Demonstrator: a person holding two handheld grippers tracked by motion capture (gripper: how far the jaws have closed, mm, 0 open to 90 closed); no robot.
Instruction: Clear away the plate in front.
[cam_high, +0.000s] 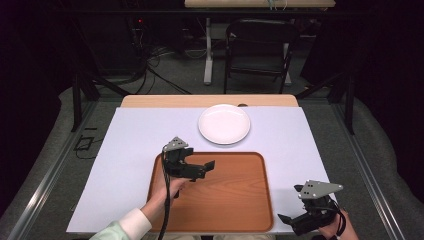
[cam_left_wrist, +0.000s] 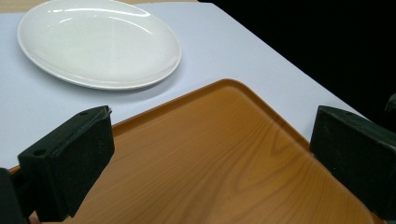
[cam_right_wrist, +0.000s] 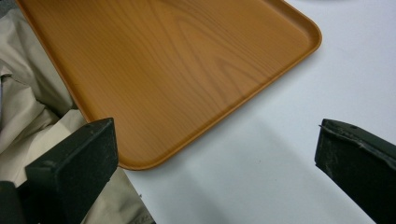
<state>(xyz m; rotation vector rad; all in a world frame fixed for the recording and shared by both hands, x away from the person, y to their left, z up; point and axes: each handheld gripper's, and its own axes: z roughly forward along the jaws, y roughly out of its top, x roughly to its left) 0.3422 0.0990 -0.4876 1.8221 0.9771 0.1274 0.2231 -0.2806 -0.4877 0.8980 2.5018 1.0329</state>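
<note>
- Nearest me, left gripper (cam_high: 200, 167) hangs over the tray's (cam_high: 235, 200) left part, jaws wide apart, holding nothing.
- Tray lies empty at the near middle; plate (cam_high: 224, 123) sits just beyond its far edge, also empty.
- Right gripper (cam_high: 295, 210) waits off the tray's near right corner, jaws spread.
- I judge I'm at the approach; next I'd reach the left gripper forward to the plate's rim.
- No writing or labels I can read.

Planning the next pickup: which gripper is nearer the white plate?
Left. The left gripper hovers over the tray's far left part, just short of the white plate; the right gripper sits off the tray's near right corner.
</note>
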